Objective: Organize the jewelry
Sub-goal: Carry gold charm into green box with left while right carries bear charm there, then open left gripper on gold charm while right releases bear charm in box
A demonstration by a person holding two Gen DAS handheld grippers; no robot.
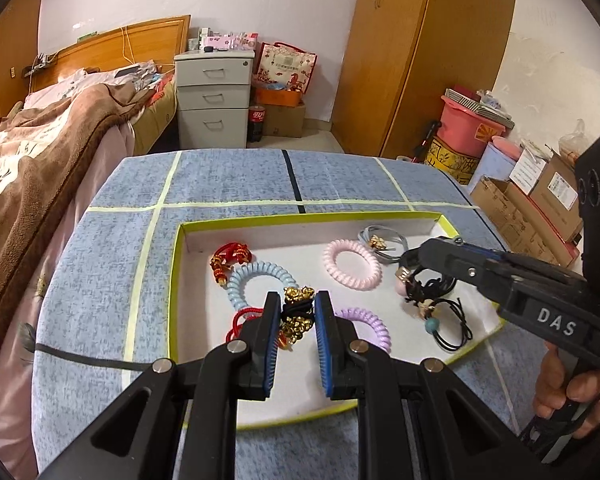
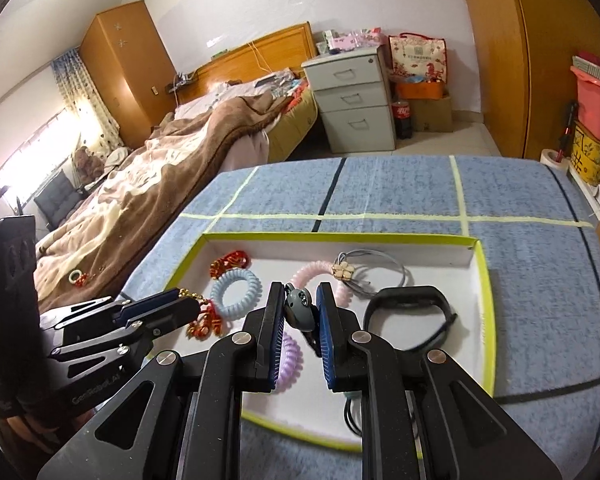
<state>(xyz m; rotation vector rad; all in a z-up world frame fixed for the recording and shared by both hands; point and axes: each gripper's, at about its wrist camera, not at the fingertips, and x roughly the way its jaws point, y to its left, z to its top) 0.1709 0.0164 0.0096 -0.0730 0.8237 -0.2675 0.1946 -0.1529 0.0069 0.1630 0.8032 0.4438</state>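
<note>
Here, over the green-rimmed tray point(image 1: 180, 280), my left gripper point(image 1: 296, 316) is clamped on a gold-charm bracelet with red and black cord point(image 1: 298, 300), while my right gripper point(image 2: 302, 312) pinches a grey charm hair tie point(image 2: 300, 306). Both pieces look lifted mid-sort; next I must carry each clear and set it apart. Only my right-hand view shows the black band point(image 2: 412, 306).

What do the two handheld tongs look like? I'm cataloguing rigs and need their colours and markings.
Both are matte black plastic with silver pivot rivets and blue ribbed pads. The right tongs carry white "DAS" lettering on the body; the left tongs show faint "GenRobot.AI" lettering. A thin dark cable runs by the right hand.
</note>
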